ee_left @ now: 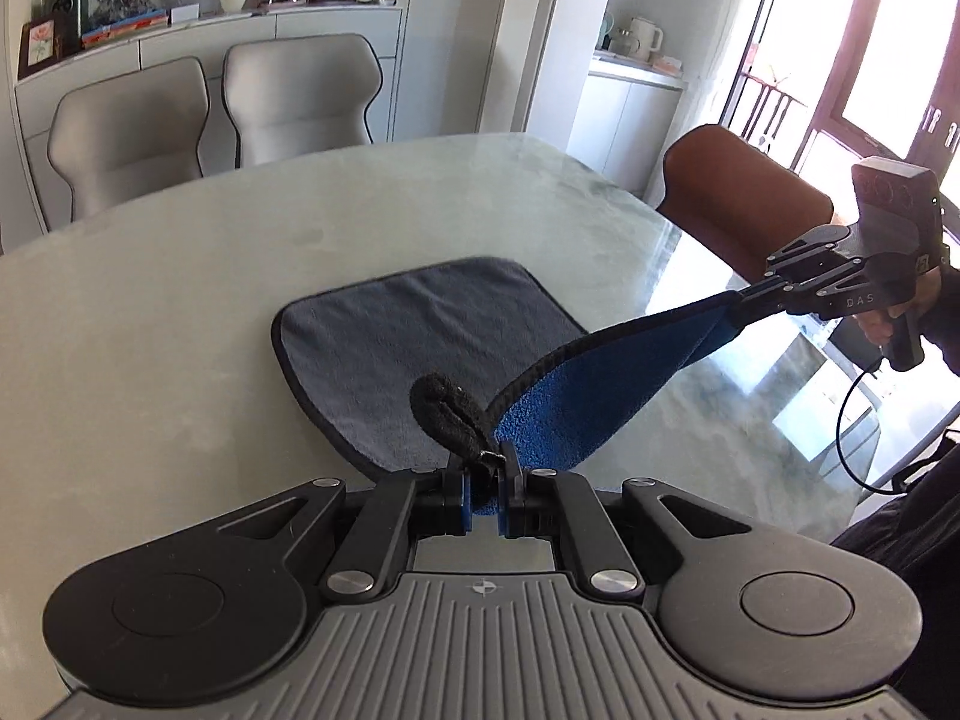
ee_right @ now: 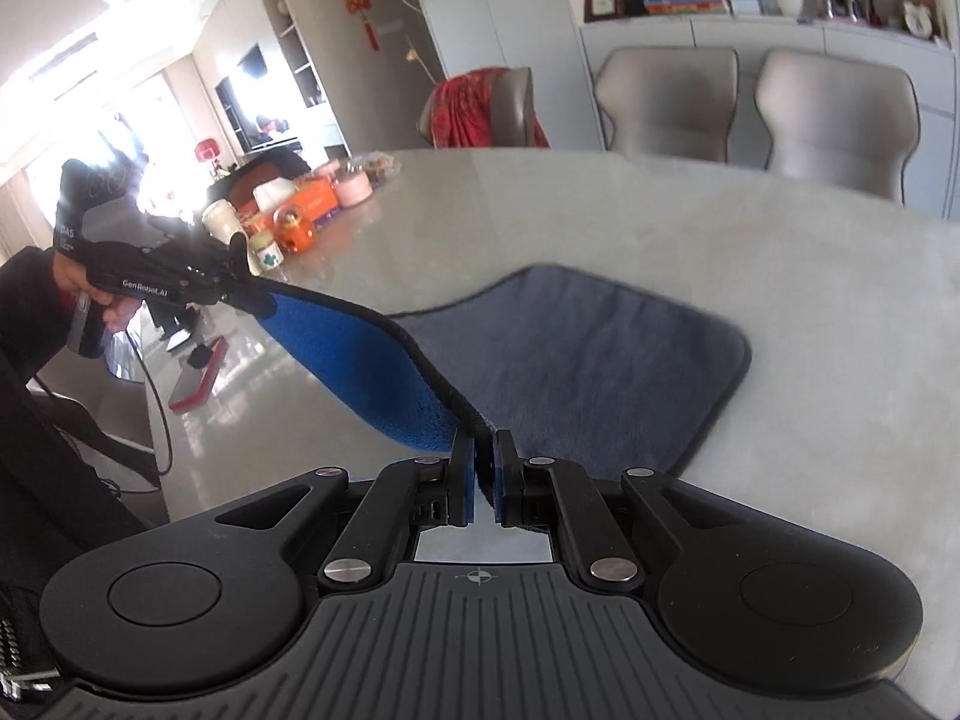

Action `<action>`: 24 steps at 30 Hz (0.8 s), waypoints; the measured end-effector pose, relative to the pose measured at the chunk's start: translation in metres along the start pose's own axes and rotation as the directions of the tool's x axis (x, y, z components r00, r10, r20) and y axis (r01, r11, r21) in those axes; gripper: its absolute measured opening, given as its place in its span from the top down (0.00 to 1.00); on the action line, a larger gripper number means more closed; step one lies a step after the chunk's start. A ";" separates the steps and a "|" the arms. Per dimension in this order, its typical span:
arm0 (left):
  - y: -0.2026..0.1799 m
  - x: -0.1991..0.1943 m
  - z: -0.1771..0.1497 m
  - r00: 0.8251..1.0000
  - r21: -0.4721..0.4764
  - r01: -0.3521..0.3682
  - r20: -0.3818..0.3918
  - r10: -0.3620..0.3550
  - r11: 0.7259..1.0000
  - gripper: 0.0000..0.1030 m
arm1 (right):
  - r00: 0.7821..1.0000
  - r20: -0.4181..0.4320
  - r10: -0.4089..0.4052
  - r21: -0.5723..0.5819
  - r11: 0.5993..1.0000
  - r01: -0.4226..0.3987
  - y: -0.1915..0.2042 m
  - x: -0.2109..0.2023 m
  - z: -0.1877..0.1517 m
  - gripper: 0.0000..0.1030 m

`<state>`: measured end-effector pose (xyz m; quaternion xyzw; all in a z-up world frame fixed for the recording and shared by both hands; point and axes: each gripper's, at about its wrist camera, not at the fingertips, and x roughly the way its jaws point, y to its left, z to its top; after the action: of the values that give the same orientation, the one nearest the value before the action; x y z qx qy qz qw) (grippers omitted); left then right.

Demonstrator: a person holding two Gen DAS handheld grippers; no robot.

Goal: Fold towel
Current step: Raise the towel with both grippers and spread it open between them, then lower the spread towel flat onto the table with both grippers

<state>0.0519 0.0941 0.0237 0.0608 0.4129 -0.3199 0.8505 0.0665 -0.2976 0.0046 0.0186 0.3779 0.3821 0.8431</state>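
Observation:
A towel [ee_left: 414,336], grey on top and bright blue underneath with a black hem, lies partly on the pale table [ee_left: 150,300]. Its near edge is lifted off the table and stretched between both grippers, showing the blue side [ee_left: 576,396]. My left gripper [ee_left: 486,480] is shut on the near left corner, where the hem bunches into a black loop. My right gripper [ee_left: 750,294] is shut on the other near corner, held up to the right. In the right wrist view the towel [ee_right: 588,348] rests ahead, my right gripper [ee_right: 483,468] pinches its hem, and my left gripper [ee_right: 240,294] holds the far end.
Two grey chairs [ee_left: 210,114] stand behind the table and a brown chair [ee_left: 738,198] at its right. Jars, boxes and an orange toy [ee_right: 294,210] crowd the table's far left end in the right wrist view. A red phone [ee_right: 198,378] lies near the left edge.

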 end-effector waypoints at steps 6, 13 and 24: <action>0.001 0.002 -0.011 1.000 -0.020 0.002 -0.015 -0.002 1.000 0.93 | 1.000 -0.026 0.017 0.042 0.999 -0.016 0.004 -0.001 -0.018 0.94; -0.003 -0.011 -0.023 1.000 -0.022 0.007 -0.019 -0.007 1.000 0.93 | 0.997 -0.066 0.036 0.037 0.999 -0.034 0.014 -0.006 -0.030 0.94; 0.015 0.023 -0.026 0.997 -0.071 0.006 -0.073 -0.011 0.997 0.93 | 0.982 -0.189 -0.025 0.034 0.999 0.032 0.004 0.026 -0.050 0.93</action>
<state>0.0542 0.1038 -0.0127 0.0408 0.4553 -0.3065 0.8349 0.0425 -0.2901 -0.0461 -0.0076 0.4634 0.3630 0.8084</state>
